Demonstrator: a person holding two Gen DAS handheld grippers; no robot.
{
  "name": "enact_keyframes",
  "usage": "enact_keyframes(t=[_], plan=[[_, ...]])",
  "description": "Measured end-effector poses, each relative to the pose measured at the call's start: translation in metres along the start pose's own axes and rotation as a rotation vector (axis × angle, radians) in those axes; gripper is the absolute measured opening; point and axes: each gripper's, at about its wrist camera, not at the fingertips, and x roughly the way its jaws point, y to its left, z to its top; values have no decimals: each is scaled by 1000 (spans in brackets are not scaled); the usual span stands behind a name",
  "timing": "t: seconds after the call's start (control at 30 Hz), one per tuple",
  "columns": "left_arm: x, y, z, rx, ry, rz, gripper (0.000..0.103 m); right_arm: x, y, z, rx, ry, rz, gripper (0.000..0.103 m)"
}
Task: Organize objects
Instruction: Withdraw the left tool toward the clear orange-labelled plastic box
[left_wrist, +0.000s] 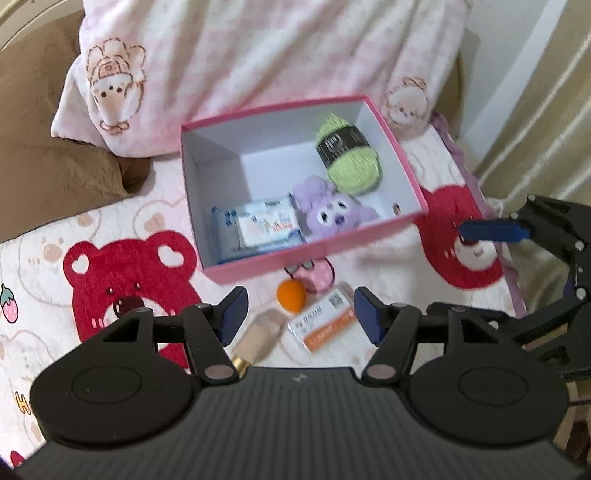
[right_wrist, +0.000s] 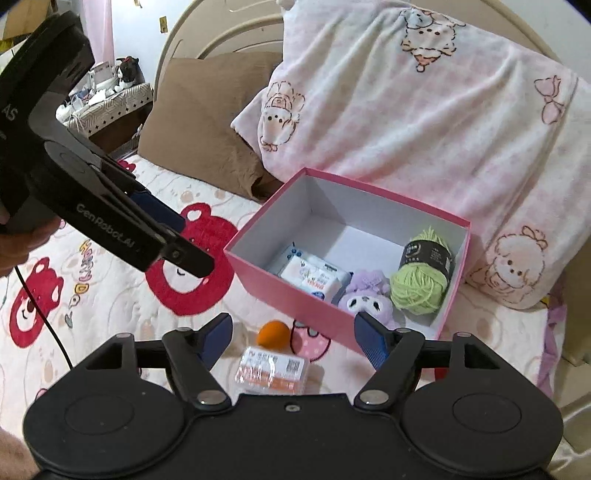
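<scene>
1. Grippers: left gripper (left_wrist: 301, 314) and right gripper (right_wrist: 293, 338) are both hovering with jaws apart, holding nothing.
2. Pink cardboard box (left_wrist: 258, 267) is sitting near the bed's pillow edge, holding green yarn ball (left_wrist: 349, 160), purple plush toy (left_wrist: 332, 212) and wipes packet (left_wrist: 258, 230).
3. Small orange ball (left_wrist: 291, 293), orange-labelled packet (left_wrist: 323, 325) and beige tube (left_wrist: 258, 338) are lying outside, just beside the box's near wall.
4. Risk: the ball is likely rolling away on soft bedding if nudged.

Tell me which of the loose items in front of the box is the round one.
The orange ball, beside the pink hair tie. The tan tube is elongated and the orange-labelled packet is flat and rectangular.
</scene>
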Motion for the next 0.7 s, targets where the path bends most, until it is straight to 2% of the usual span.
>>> enact_keyframes(t=[0.3,0.47,0.7], plan=[[7,-7,-31,31,45,-15,64,-6,6,-28,25,6,58,78],[15,-6,-42,46,41,16,64,9,8,-42,55,20,97,78],[43,-12,-56,87,72,8,64,31,18,-57,38,18,133,78]])
